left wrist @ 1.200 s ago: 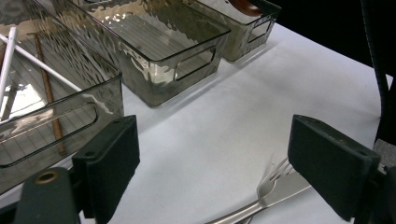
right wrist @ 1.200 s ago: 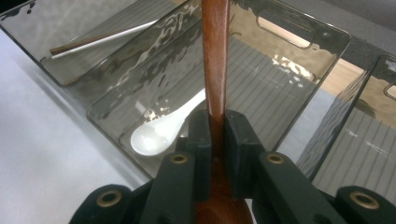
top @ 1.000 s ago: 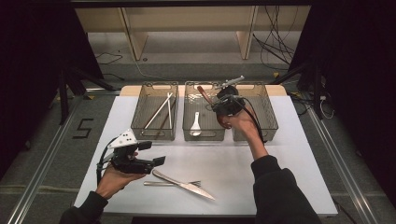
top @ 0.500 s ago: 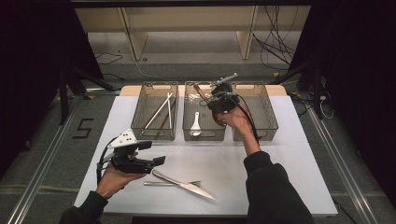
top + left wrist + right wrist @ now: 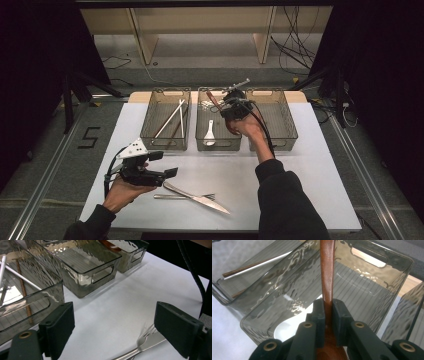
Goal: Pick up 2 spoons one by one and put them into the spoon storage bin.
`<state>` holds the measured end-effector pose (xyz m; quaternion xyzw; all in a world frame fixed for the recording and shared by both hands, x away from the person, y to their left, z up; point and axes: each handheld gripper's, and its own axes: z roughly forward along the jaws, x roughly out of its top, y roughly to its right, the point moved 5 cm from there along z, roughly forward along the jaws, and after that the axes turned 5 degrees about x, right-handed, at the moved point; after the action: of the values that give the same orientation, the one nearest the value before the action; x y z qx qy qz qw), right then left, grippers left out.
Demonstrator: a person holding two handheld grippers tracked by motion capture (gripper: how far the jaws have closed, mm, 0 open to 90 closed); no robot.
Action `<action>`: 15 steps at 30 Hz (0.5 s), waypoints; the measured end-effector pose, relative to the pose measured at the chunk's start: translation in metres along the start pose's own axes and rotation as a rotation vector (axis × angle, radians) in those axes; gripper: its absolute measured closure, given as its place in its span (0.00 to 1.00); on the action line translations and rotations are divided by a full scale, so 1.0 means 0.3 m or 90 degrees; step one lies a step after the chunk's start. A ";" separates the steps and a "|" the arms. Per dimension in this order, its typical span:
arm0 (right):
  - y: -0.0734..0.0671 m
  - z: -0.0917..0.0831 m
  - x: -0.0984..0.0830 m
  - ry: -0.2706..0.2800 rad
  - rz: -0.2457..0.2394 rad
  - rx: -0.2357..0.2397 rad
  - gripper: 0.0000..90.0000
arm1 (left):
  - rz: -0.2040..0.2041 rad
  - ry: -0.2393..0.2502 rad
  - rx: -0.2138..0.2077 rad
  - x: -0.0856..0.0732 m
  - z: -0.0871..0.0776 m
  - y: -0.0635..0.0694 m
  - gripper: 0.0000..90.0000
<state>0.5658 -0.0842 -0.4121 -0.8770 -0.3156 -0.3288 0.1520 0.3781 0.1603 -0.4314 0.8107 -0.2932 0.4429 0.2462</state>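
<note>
My right gripper (image 5: 226,102) hangs over the far end of the middle bin (image 5: 218,147), shut on the handle of a brown wooden spoon (image 5: 212,97). In the right gripper view the pads (image 5: 319,312) pinch the wooden spoon (image 5: 327,270), which points out over the middle bin (image 5: 387,257); a white spoon (image 5: 284,330) lies on the floor of that bin. My left gripper (image 5: 167,164) rests low at the table's front left, open and holding nothing. Just beyond its right jaw lie a fork (image 5: 145,336) and a knife (image 5: 152,343).
Three clear bins stand in a row at the back. The left bin (image 5: 165,147) holds chopsticks (image 5: 170,120), and the right bin (image 5: 272,146) has a bare floor. The fork (image 5: 182,196) and knife (image 5: 200,199) lie crossed near the white table's front edge.
My right gripper has shifted a little to the left and slightly down with the wooden spoon, over the middle bin. The left gripper has stayed in place.
</note>
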 end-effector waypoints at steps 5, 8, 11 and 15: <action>0.002 0.018 -0.002 -0.003 0.002 -0.006 0.88 | 0.001 -0.003 0.001 -0.002 0.000 -0.002 0.18; 0.007 0.018 -0.005 -0.003 0.009 -0.001 0.81 | 0.002 -0.006 0.001 -0.005 0.001 -0.003 0.18; 0.002 -0.002 -0.003 0.003 0.007 0.002 0.72 | -0.001 -0.006 0.004 -0.006 0.002 -0.006 0.18; -0.007 -0.038 -0.008 0.011 -0.012 0.013 0.64 | 0.002 -0.006 0.007 -0.006 0.001 -0.006 0.18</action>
<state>0.5576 -0.0891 -0.4052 -0.8696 -0.3259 -0.3343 0.1607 0.3787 0.1617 -0.4334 0.8136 -0.2932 0.4411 0.2399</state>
